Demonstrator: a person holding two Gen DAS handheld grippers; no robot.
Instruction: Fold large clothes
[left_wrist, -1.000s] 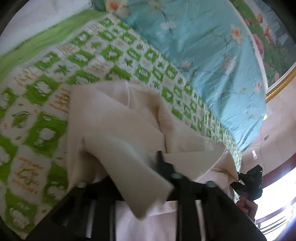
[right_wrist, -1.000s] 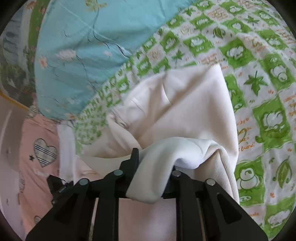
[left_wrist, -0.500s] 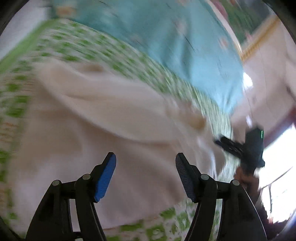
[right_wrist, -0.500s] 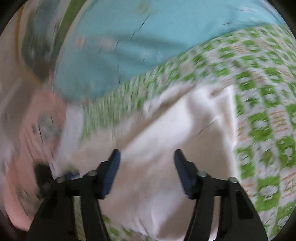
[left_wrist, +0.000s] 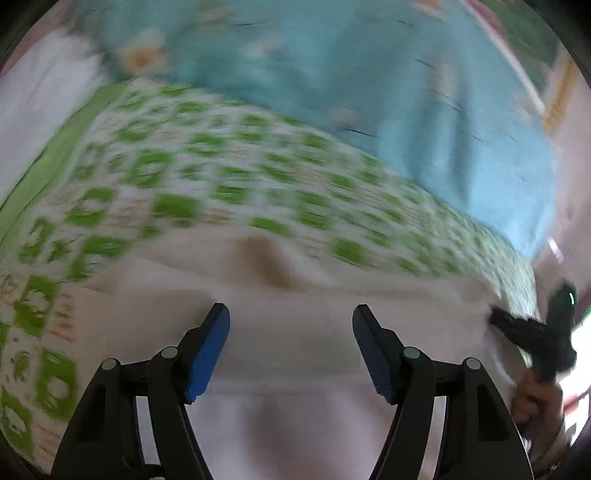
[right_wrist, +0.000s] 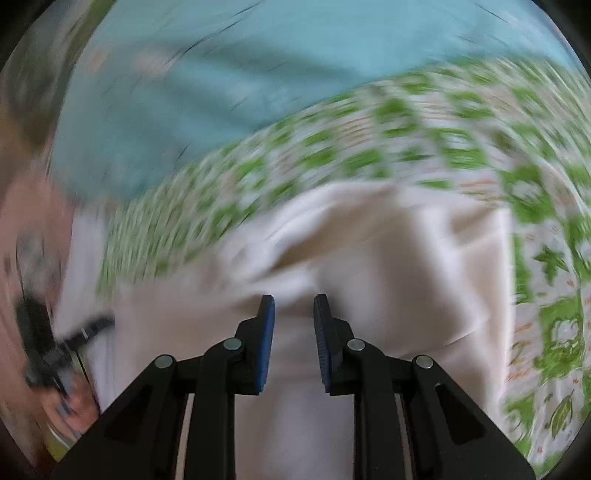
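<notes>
My left claw (left_wrist: 291, 325) gapes wide; my right claw (right_wrist: 294, 314), just narrowing, grips nothing. Unpinned, the cream garment (right_wrist: 388, 266) could slump open on the bed (right_wrist: 424, 140).

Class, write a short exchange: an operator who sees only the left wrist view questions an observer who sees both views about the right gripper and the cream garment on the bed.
Operator: My left gripper hangs open over the cream garment. Its fingers have just been opening and nothing is between them. The right gripper is only a blur at my edge. Is it holding cloth?
Observer: No. In the right wrist view its fingers stand a narrow gap apart, having just been closing, and no cloth is pinched between them.
Operator: Where does the garment end on that side?
Observer: Its right edge lies flat on the green-checked sheet.
</notes>
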